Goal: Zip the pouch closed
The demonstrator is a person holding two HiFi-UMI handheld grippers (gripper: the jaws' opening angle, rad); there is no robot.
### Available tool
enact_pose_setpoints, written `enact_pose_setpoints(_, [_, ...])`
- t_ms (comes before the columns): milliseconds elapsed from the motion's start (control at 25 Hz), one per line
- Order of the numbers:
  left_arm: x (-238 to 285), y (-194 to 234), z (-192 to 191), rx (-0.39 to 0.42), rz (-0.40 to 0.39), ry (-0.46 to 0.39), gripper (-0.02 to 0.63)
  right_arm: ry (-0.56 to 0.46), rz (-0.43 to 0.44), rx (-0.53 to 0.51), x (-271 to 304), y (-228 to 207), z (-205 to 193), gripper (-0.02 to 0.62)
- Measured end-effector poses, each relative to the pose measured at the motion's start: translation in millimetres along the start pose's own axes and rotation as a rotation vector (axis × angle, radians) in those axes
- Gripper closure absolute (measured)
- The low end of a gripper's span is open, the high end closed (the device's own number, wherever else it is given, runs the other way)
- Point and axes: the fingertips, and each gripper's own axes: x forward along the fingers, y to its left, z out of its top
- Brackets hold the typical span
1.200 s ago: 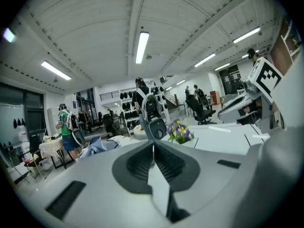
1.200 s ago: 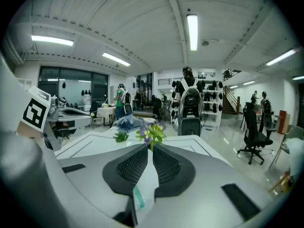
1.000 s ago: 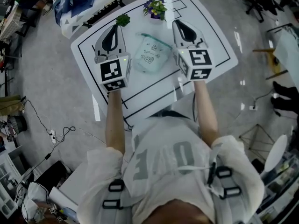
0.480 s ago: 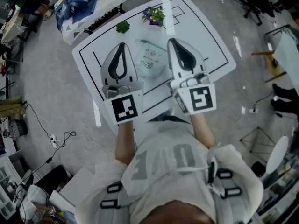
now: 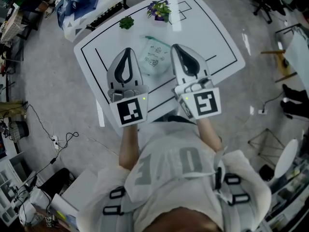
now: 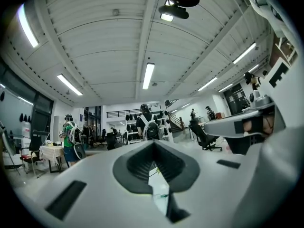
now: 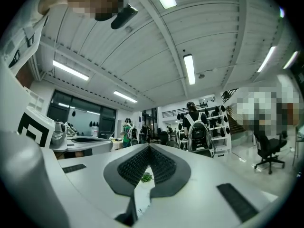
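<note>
Lying on the bench (image 5: 215,37) ahead of and between the closed, empty left gripper (image 5: 126,52) and right gripper (image 5: 175,48), the pouch (image 5: 153,60) is ungripped. Whether its zip is shut cannot be told, so a check is advised.

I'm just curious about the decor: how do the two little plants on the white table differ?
The flowering plant has purple blooms; the green plant shows only leaves. The flowering plant looks bigger than the green plant. Both stand on the far side of the table, beyond the pouch.
</note>
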Motion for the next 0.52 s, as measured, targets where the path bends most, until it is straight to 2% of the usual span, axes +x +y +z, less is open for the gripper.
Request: enact_pose_setpoints(520, [-1.8, 8.6, -3.2, -0.004, 0.03, 0.011, 0.6, 0.029, -0.022, 0.023, -1.5, -8.9, -10.3, 0.589])
